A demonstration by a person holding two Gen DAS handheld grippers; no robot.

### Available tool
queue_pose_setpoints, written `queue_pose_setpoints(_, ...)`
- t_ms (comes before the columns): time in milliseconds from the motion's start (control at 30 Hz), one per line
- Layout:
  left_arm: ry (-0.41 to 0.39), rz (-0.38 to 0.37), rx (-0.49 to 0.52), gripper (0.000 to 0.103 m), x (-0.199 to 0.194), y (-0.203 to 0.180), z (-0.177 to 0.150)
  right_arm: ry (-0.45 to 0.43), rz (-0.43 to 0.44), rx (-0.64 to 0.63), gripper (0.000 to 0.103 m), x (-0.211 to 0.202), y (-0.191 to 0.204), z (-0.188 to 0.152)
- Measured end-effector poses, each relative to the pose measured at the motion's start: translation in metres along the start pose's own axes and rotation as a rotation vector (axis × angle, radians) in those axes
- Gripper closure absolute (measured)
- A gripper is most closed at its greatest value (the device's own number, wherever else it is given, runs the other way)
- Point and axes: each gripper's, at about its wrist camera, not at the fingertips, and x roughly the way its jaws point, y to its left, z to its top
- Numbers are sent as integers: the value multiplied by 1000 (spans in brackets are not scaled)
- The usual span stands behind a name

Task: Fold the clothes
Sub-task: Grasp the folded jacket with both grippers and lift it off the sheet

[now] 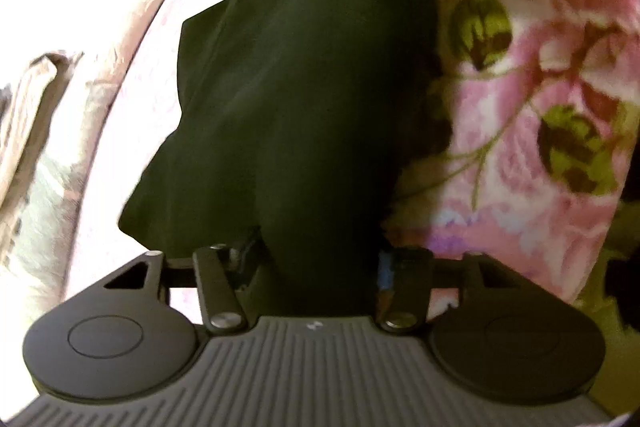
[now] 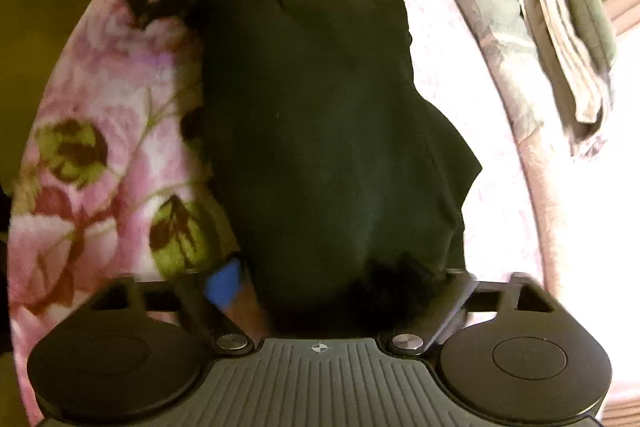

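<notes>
Under both of your tools lies one floral bedspread, pink roses with green leaves, and it fills the ground ahead of and to either side of the fingers. On it rests the one dark garment, near black, already lying as a long folded slab that runs straight out from your right gripper to the far end, where your left gripper meets it. Beyond the bedspread, off to the right of your right tool, sits one small stack of folded clothes; how many pieces it holds is too blurred to count. In the left wrist view the cloth runs between the jaws, which stand partway together around it, but whether the pads actually press the fabric I cannot tell, since the garment hides them. Your right jaws stand wide apart with the near hem bunched between them, and the blue pad sits clear of the cloth on its left, so that end looks ungripped. The risk, as I judge it: lift or drag now and only one end follows, pulling the slab askew and spilling its layers. A shallow pinch could also catch just the top layer, and a deep one could snag the bedspread with it.
</notes>
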Motion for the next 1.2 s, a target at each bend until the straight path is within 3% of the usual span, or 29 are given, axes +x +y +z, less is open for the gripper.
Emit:
queue_pose_setpoints(200,-13,-70,-54,56,0,19,-2,13,-45,-139,16,24,23,-14)
queue_pose_setpoints(267,-11,-71,-31,57,-1,17,0,35,-61,-107,16,34,15,-18)
queue_pose_setpoints(300,-11,-71,-20,57,-1,16,1,52,-65,-63,21,37,7,-18)
queue_pose_setpoints(333,-10,-72,-8,59,-1,14,2,93,-66,-15,42,40,-2,-19)
queue_pose_setpoints(467,-2,-71,-19,61,-9,13,2,93,7,128,62,25,-20,-18)
queue_pose_setpoints(567,1,-74,-27,62,-18,12,0,73,49,183,67,5,-21,-18)
queue_pose_setpoints(800,8,-163,1,62,-56,-30,-13,101,172,237,66,-46,18,-21)
queue_pose_setpoints(900,40,-188,6,54,-54,-49,-18,113,198,208,50,-52,35,-21)
queue_pose_setpoints(933,44,-192,-2,53,-55,-51,-18,113,205,190,36,-54,36,-19)
queue_pose_setpoints(967,44,-198,-22,51,-58,-50,-18,109,216,192,31,-59,34,-17)
queue_pose_setpoints(1200,-17,-334,-320,47,-104,-4,-42,19,270,443,31,-105,-11,-27)
